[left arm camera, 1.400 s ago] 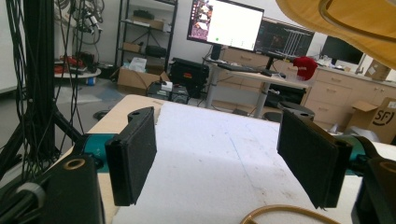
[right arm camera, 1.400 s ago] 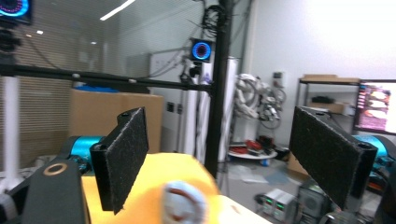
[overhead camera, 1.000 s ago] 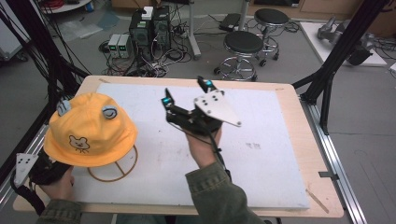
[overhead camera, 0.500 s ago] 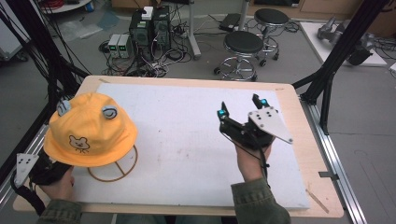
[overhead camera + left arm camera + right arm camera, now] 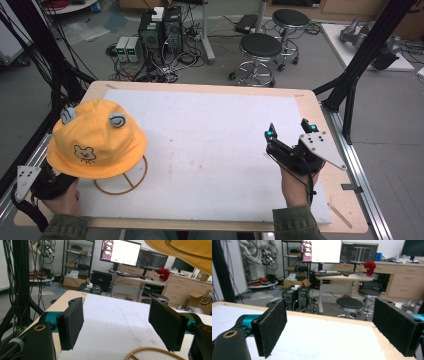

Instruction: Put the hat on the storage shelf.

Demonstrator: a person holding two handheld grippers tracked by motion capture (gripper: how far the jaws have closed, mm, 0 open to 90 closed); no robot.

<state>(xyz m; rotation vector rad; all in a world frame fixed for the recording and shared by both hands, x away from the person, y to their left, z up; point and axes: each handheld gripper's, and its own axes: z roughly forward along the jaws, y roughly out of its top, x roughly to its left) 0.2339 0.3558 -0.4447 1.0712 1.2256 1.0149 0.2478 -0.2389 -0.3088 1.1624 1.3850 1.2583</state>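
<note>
Honestly, with both my left tongs (image 5: 120,327) and right tongs (image 5: 290,132) spread apart and empty, a careless nudge could tip the hat (image 5: 95,140) off its stand (image 5: 122,180).

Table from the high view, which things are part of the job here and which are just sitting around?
In the job:
yellow hat
wire stand under it
left gripper, open, beside the stand
right gripper, open, empty

Just about:
stools
computer boxes
monitor
</note>
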